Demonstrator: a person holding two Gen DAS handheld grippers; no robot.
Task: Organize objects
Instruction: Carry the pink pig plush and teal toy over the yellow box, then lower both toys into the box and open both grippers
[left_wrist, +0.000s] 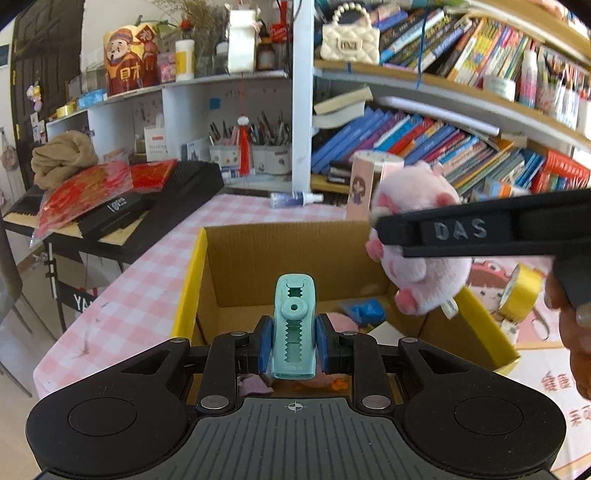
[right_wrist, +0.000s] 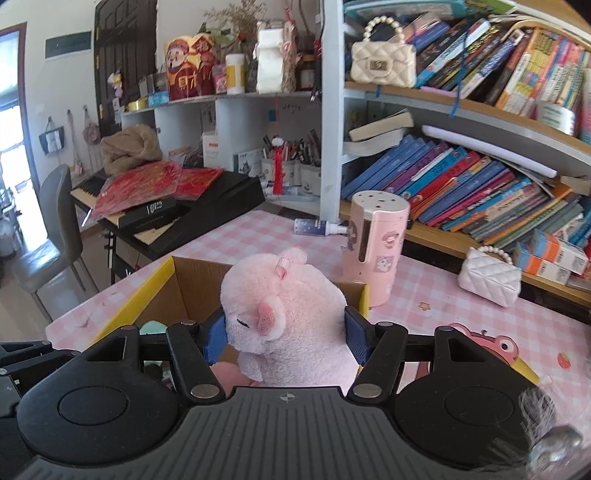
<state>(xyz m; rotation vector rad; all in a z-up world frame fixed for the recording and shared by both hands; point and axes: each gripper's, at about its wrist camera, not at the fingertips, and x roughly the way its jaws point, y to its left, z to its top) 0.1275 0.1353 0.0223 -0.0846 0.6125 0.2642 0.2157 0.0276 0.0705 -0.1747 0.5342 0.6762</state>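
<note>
Everything here turns on the cardboard box (left_wrist: 280, 258) with the yellow edges, standing open on the pink checked tablecloth (left_wrist: 147, 266).

Off to the box's left, beyond the table edge, a black keyboard (left_wrist: 155, 206) carries red packets (left_wrist: 85, 195) and a bundled tan cloth (left_wrist: 62, 157).

Over the box's near left part, the left gripper (left_wrist: 293, 343) has its blue pads pressed tight on a mint-green clip (left_wrist: 294, 325) with a toothed middle, standing upright between them (the clip hangs above the box's inside, not in it). Down on the box floor lies something blue (left_wrist: 364, 310), with purple and orange bits nearer the front that I cannot make out.

Above the box's right side, the right gripper (right_wrist: 286, 332) pinches a pink plush pig (right_wrist: 288, 317) between its two pads, squeezed at the sides, head towards the camera. From the left wrist view the pig (left_wrist: 421, 236) dangles over the box's right wall, held clear of it.

Behind the box's far right corner stands a pink cartoon-printed canister (right_wrist: 373, 251), upright. Right of the box, a roll of yellow ribbon (left_wrist: 521, 291) rests on the table, and farther right a white quilted purse (right_wrist: 489, 275) sits in front of the bookshelf (right_wrist: 480, 184).
</note>
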